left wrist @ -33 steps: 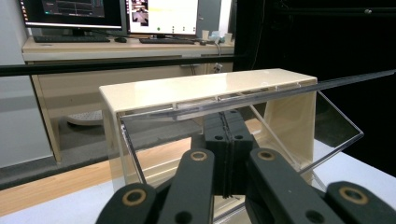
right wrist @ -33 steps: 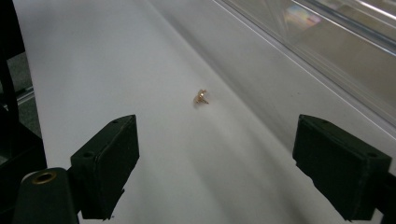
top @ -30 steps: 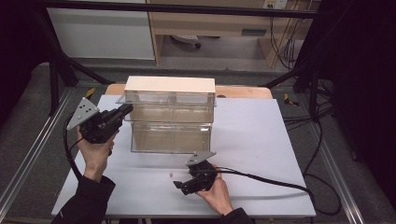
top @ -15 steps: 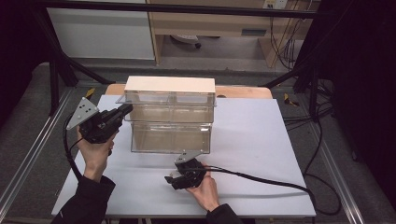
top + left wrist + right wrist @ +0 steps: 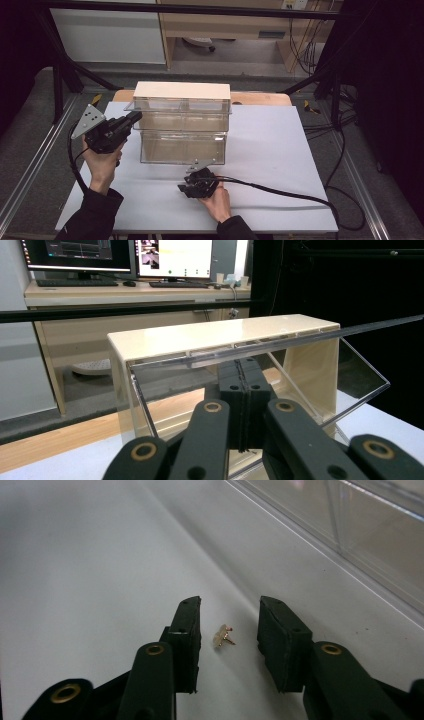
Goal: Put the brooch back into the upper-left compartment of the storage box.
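- Dim lab room, desk with monitors (image 5: pixel 120 257) beyond the rig; white table (image 5: pixel 280 150) under my hands, clear plastic drawer unit (image 5: pixel 182 125) with a cream top standing mid-table.
- My left gripper (image 5: pixel 132 120): jaws clenched flat together, nothing between the pads, raised against the upper left corner of the drawer unit, where a clear flap (image 5: pixel 320 370) stands tilted open just beyond them.
- My right gripper (image 5: pixel 227 630): low on the table, just in front of the drawer unit's bottom drawer. Jaws have just been closing; they are not yet on anything.
- Between those jaws, touching neither pad: a tiny gold-coloured pin (image 5: pixel 223 636), lying flat on the table, a speck of red at one end, short prongs out the side.
- Handling judgement: featherlight, stiff, slick metal; likely to skid or flip if one pad arrives first.
- Best hold: across its body, pad tips down at table level, closing evenly.
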Demonstrator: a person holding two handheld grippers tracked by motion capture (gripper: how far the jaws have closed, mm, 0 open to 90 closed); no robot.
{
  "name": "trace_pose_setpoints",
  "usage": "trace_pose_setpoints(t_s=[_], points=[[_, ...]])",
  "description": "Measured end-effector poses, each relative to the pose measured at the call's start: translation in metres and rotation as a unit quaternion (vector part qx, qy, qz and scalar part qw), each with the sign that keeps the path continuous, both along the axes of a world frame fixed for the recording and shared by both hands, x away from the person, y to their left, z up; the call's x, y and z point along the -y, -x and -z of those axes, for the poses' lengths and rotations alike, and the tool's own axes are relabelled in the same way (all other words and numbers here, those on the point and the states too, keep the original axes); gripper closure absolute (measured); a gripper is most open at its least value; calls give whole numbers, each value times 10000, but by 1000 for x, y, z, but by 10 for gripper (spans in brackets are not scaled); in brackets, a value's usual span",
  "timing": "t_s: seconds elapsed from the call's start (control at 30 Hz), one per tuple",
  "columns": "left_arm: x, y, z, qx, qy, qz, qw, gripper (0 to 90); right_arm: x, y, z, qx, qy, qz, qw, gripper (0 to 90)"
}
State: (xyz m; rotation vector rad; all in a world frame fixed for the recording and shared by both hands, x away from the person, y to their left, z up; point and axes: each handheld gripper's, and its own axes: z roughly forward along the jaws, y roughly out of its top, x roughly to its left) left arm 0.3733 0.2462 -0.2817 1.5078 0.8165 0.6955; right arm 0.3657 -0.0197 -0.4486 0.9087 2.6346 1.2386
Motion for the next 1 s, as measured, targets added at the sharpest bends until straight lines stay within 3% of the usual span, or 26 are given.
trace_pose_setpoints(t_s=[0.6,1.0], points=[[0,0,0,8,-7,-3,10000,896,-1,-2,3,-123,-2,-48,9999,817],[0,0,-1,19,-1,-1,10000,896,-1,-2,3,-173,17,-83,9998,854]])
